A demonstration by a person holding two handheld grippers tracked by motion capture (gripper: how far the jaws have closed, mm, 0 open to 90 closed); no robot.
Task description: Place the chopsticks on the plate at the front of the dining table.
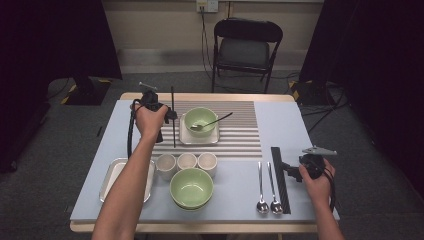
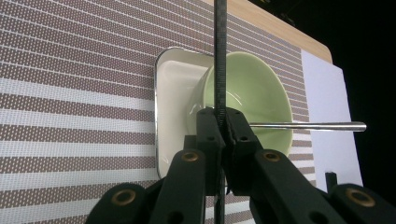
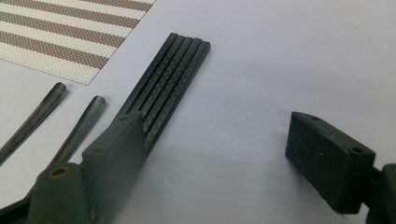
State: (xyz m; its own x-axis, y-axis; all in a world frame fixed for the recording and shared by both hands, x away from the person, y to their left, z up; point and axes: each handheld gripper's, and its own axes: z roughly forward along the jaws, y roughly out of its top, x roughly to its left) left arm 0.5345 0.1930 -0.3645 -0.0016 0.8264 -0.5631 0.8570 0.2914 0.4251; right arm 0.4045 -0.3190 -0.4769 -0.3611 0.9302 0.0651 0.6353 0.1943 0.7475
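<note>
Green glaze comes first, the large bowl (image 1: 191,187) at the bench's (image 1: 310,130) near edge, with a metal tray (image 1: 111,176) to its left and three pale cups (image 1: 186,161) just behind. To its right lie two spoons (image 1: 267,190) beside a bundle of black chopsticks (image 1: 280,177). My right tool (image 1: 289,171) rests next to that bundle, jaws spread and holding nothing. Farther out on the striped mat (image 1: 240,135), my left tool (image 1: 167,117) is clenched on a single black chopstick (image 1: 173,125), just left of the white square dish (image 1: 186,136). A smaller green bowl (image 1: 201,120) stands in that dish with a spoon (image 1: 212,122) in it.
</note>
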